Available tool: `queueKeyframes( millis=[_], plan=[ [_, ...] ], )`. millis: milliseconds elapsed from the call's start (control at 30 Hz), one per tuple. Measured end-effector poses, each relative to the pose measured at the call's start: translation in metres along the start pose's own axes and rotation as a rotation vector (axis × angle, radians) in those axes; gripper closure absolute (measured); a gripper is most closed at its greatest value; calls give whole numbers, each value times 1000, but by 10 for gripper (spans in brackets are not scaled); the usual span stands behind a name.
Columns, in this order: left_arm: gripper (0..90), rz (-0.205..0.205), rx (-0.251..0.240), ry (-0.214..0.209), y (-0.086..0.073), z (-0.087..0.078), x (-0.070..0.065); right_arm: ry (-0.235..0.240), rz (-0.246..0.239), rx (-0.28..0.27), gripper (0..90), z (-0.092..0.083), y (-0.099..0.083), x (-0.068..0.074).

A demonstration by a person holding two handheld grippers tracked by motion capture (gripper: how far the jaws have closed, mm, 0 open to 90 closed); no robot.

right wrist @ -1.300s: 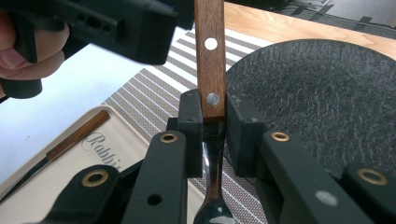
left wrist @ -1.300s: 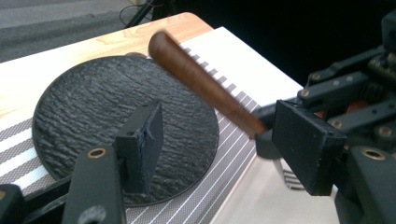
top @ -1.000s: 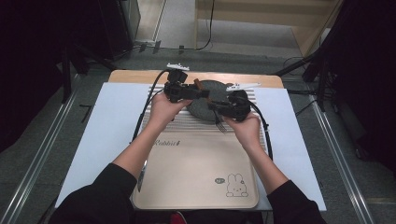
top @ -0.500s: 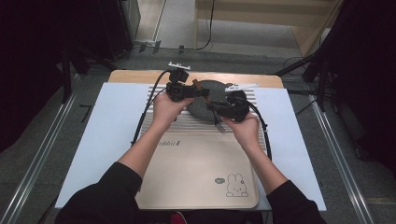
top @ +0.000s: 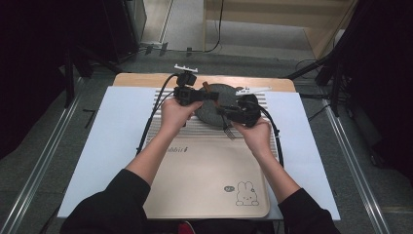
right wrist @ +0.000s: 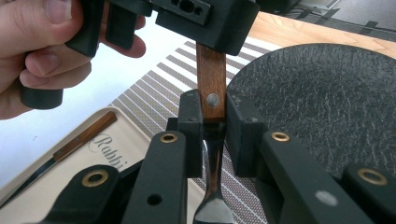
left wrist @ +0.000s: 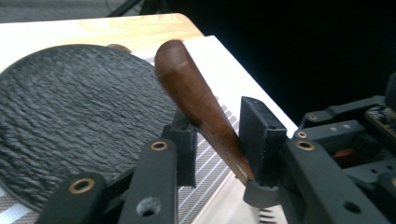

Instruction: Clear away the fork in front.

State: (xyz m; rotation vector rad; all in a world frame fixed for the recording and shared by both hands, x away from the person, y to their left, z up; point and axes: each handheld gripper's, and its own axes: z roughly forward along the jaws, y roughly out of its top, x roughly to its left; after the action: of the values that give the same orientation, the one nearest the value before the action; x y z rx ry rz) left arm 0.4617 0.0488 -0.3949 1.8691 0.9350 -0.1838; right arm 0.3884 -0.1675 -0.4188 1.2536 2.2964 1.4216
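Observation:
A fork (top: 228, 131) with a brown wooden handle (left wrist: 196, 93) hangs tines down over the striped placemat. My right gripper (right wrist: 214, 105) is shut on it where the handle meets the metal neck. From the left, my left gripper (top: 207, 95) reaches across. Its jaws have just been closing on the upper handle, which now lies slanted between them and touches both pads (left wrist: 259, 130). In the right gripper view the left gripper's black body (right wrist: 205, 18) covers the handle's top. Both grippers hover at the near edge of a dark round slate plate (top: 214, 114).
A striped placemat (top: 170, 122) lies under the plate at the back of the white table cover (top: 112, 141). A beige tray (top: 204, 185) with a rabbit drawing sits nearer the person. A wooden-handled knife (right wrist: 74, 142) lies on the tray. Cables trail from both grippers.
The left gripper's jaws have closed in on the fork's handle. Both hands have stayed where they were, and the right gripper's hold is unchanged.

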Motion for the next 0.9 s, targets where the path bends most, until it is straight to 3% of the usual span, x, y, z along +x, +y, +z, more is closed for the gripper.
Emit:
queueKeyframes(
  millis=[167,267,367,700,900],
  plan=[
    [725,-21,-12,-41,0,-1,0,1,-4,-2,760,0,0,0],
    [774,-46,-13,-93,1,-1,-1,-1,-10,2,757,0,0,1],
    [788,-32,-22,-89,2,-3,-5,-30,-47,3,752,-1,2,6],
    [792,0,-19,-61,4,-9,-5,14,-39,-2,650,-4,2,3],
    [792,19,-7,-31,4,-14,-2,70,-16,-16,454,-4,1,-1]
  ],
)
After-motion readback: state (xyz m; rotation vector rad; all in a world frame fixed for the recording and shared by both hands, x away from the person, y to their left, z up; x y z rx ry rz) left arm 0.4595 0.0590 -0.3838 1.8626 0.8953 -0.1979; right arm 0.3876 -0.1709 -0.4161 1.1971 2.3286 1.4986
